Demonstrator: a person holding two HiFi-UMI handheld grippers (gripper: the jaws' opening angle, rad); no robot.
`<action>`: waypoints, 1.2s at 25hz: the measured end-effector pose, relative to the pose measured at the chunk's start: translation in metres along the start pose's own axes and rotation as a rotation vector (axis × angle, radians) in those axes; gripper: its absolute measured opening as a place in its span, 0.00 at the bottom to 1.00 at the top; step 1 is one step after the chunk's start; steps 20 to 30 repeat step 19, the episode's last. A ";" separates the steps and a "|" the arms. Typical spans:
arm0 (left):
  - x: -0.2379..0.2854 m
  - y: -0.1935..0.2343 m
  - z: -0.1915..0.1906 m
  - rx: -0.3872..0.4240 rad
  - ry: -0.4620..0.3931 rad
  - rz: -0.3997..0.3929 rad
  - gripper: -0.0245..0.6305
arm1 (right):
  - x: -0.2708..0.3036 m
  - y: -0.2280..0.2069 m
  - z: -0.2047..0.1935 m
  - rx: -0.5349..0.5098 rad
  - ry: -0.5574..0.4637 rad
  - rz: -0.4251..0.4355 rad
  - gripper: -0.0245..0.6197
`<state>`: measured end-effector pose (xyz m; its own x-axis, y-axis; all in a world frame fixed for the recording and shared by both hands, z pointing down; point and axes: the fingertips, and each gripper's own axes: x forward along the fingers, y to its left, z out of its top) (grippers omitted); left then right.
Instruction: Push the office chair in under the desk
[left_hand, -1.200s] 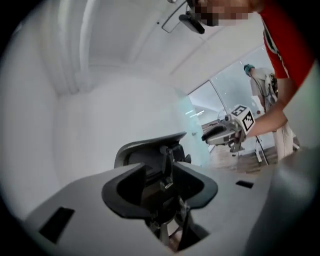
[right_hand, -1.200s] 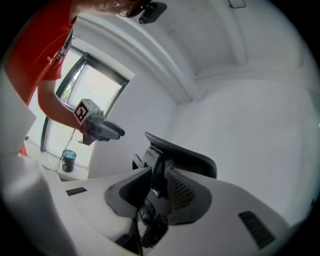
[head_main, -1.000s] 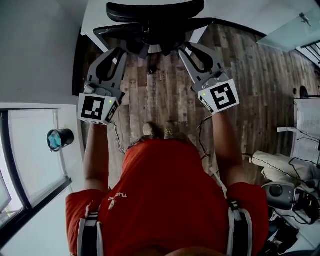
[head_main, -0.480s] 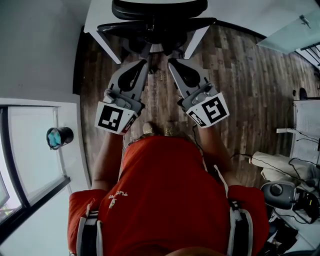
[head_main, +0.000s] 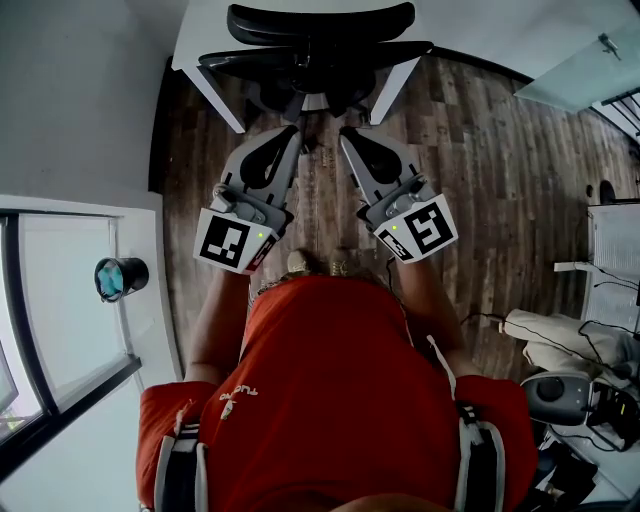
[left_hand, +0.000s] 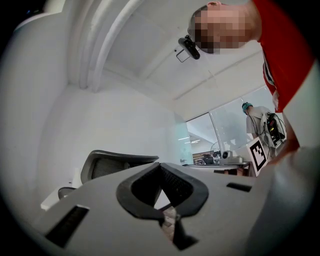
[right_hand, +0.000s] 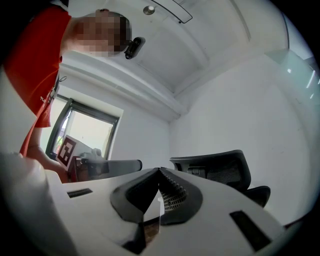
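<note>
The office chair stands pushed in at the near edge of the white desk, its black backrest dark against the desk top and its lower part between the desk's two slanted white legs. Just short of it, over the wood floor, the left gripper and the right gripper point toward the chair side by side, close together, tips angled slightly inward. Both have their jaws pressed together with nothing between them (each gripper view shows the ribbed pads meeting at the tip). In the left gripper view the backrest lies to the left beyond the left gripper's tips; in the right gripper view it lies to the right beyond the right gripper's tips. The person, in a red shirt, stands right behind the grippers, shoes on the floor, with a window off to the left.
</note>
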<state>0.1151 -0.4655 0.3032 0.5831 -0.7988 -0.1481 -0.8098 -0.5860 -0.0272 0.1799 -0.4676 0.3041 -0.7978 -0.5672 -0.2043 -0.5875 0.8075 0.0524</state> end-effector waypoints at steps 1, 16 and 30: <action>0.000 0.000 0.000 0.001 0.000 0.000 0.05 | 0.000 -0.001 0.000 -0.001 -0.001 0.001 0.08; 0.000 -0.003 -0.005 0.012 0.019 -0.006 0.05 | 0.001 0.001 -0.001 -0.005 -0.002 0.016 0.07; -0.001 -0.005 0.000 0.014 0.003 -0.008 0.05 | 0.000 0.002 0.001 -0.004 -0.003 0.017 0.08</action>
